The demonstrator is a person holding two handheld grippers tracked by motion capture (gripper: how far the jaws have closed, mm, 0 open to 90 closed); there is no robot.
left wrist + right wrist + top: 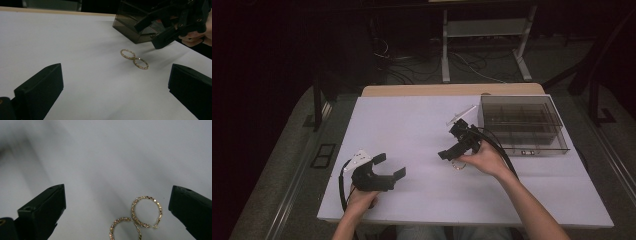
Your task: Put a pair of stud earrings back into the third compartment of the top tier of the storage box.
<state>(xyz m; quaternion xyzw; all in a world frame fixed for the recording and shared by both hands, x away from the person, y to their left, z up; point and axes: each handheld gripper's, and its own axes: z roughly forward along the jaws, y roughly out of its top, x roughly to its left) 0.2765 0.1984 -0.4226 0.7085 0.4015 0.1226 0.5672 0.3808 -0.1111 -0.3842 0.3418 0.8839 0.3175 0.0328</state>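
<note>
Our left gripper point(390, 166) rests wide open, holding nothing. Our right gripper point(117, 202) hovers open above two touching gold hoop earrings point(146, 211) on the white table point(412, 130)

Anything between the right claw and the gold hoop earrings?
Nothing visible. The right claw hangs open just above the two gold hoop earrings, which lie touching on the bare white table. The smoky organizer box sits off to the side.
</note>
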